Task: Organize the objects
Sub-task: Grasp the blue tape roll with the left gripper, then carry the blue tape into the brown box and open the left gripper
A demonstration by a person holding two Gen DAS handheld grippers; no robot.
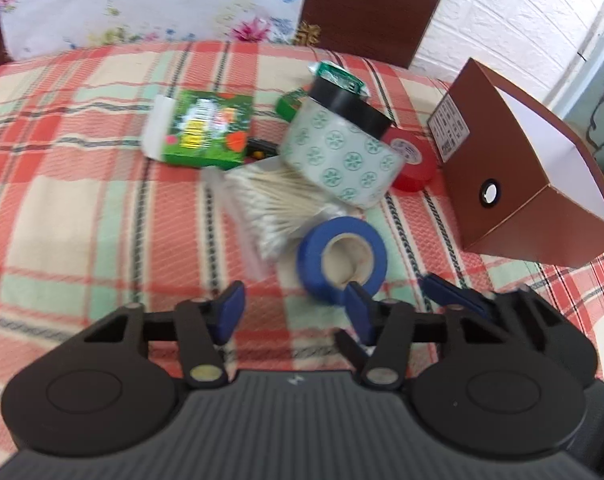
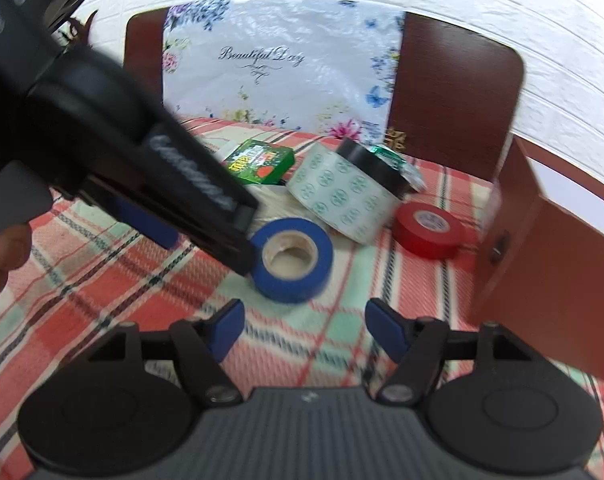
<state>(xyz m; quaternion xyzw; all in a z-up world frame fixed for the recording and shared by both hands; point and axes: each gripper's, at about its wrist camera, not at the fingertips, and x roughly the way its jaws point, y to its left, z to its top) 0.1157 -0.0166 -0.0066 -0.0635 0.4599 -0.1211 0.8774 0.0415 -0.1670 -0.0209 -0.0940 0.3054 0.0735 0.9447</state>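
Closing in on the blue tape roll (image 1: 342,264) from both sides.

Lying flat on the plaid table (image 1: 81,200), just ahead of the left gripper (image 1: 295,312), jaws partly open, empty, one fingertip at its rim. Right gripper (image 2: 304,330) hovering just short, jaws wide, empty. Behind: cotton swabs (image 1: 269,208), patterned tape roll (image 1: 342,160), red tape roll (image 1: 412,158), brown box (image 1: 514,184).

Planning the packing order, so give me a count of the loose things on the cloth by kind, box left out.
Tape rolls: 4: blue, red, patterned white, black
Green cartons: 1
Cotton swab packs: 1
Green packets: 1
Total: 7; a partly hidden green thing behind stays uncounted.
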